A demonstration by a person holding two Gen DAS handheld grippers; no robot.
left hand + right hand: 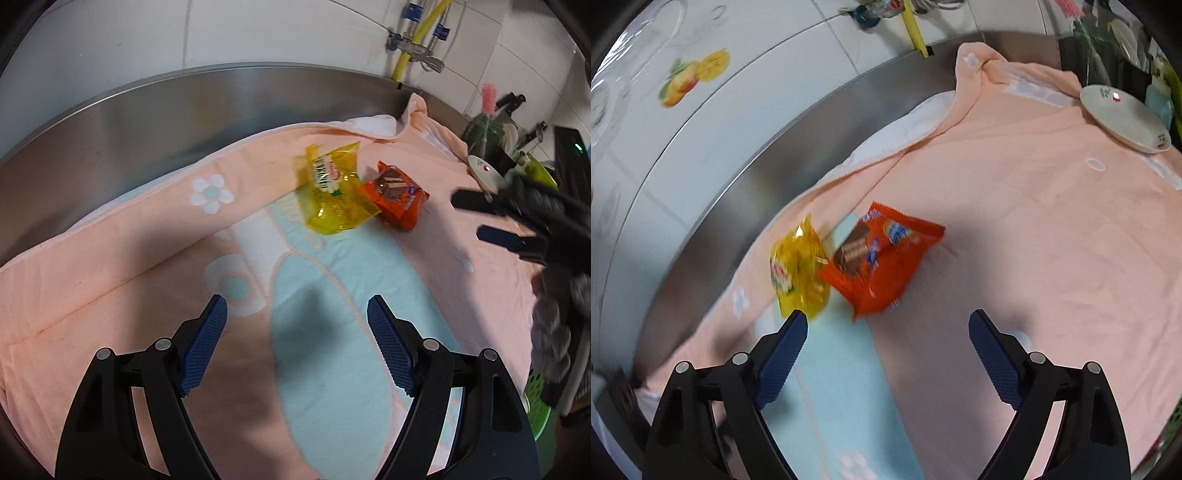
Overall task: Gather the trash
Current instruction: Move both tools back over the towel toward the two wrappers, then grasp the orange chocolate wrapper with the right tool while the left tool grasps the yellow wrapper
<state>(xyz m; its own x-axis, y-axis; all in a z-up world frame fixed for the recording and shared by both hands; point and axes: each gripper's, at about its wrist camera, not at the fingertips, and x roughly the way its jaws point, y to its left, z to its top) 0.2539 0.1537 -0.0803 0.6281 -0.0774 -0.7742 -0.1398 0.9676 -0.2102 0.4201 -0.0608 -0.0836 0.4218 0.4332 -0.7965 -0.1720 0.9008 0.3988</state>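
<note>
Both the left gripper (pixel 297 312) and right gripper (pixel 888 328) hang spread and empty over the pink towel (pixel 1034 240), where the orange wrapper (pixel 882 258) touches the yellow wrapper (pixel 798 269), so I'd pinch the orange one's free edge.

Bright, even light; soft shadows; motion blur, perhaps; fisheye-warped dark edges.

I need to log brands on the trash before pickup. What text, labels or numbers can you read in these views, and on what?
Nothing can be quoted with confidence.
Yellow wrapper: a red logo and white lettering, too blurred to read.
Orange wrapper: a blue and white logo beside a wafer picture, too blurred to read.
Plate: small painted marks only, no text.
Towel: flower pattern, no text.
</note>
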